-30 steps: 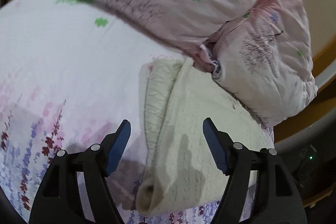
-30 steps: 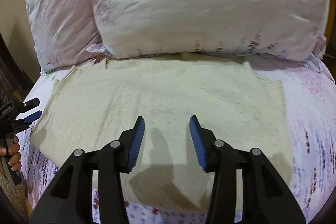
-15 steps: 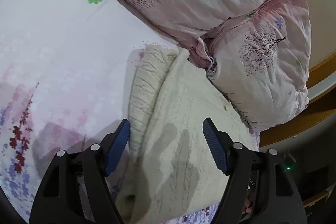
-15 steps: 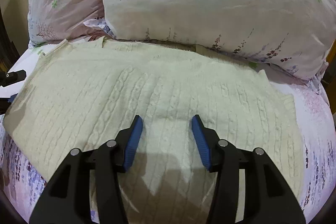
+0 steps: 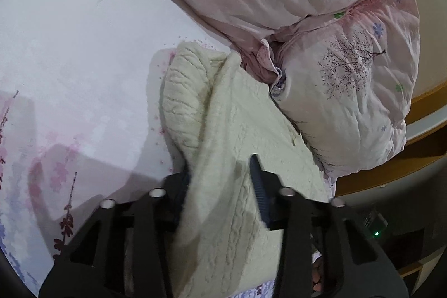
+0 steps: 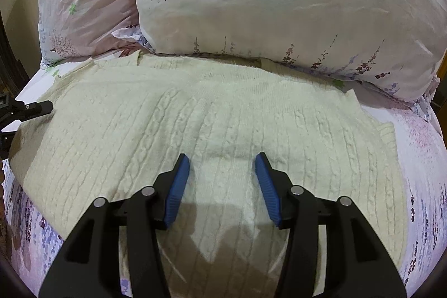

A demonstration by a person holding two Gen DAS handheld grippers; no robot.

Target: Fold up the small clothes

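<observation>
Here the cream cable-knit sweater (image 6: 223,130) lies flat on the floral bedsheet (image 5: 69,60), its long axis running left to right, its far edge tucked against the pillows (image 6: 279,4). The left gripper (image 5: 220,180) sits at the sweater's left end and is the nearer to an edge; its jaws have just been closing, and a raised fold of knit stands between them, gathered and apparently pinched. The right gripper (image 6: 222,180) hovers over the near middle of the garment, angled down, jaws about half open with flat knit beneath and nothing held. The coming fold probably carries the left end rightward across the body.
</observation>
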